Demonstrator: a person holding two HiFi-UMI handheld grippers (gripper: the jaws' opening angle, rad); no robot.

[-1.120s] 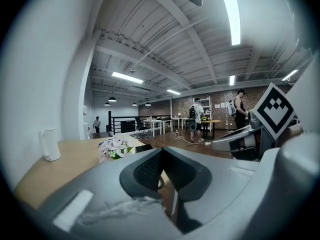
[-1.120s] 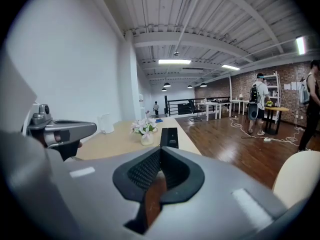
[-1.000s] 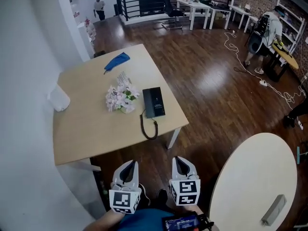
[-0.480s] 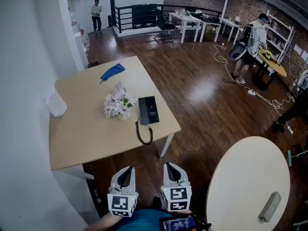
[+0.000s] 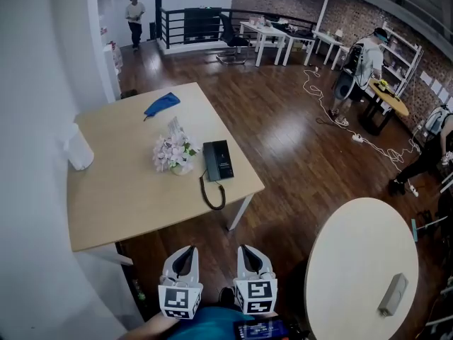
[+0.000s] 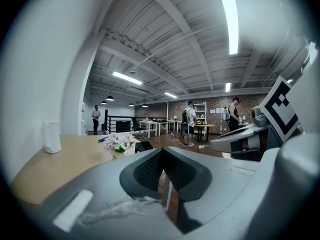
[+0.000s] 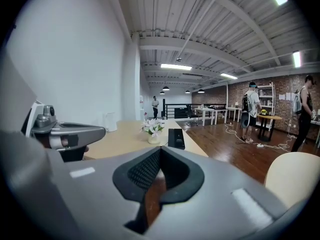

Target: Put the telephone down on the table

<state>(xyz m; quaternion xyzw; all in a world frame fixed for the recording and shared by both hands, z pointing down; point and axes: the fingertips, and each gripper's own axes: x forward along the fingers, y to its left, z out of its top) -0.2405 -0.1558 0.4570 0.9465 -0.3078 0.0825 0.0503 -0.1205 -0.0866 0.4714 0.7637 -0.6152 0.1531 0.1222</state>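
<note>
At the bottom centre of the head view, the left gripper (image 5: pixel 185 255) and right gripper (image 5: pixel 249 253) sit side by side, pointing up the frame, each with jaws closed on nothing.

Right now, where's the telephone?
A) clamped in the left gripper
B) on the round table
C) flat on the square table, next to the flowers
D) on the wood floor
C: the telephone lies flat on the square table right beside the flowers. The left gripper and right gripper are shut, empty and short of the table.
</note>
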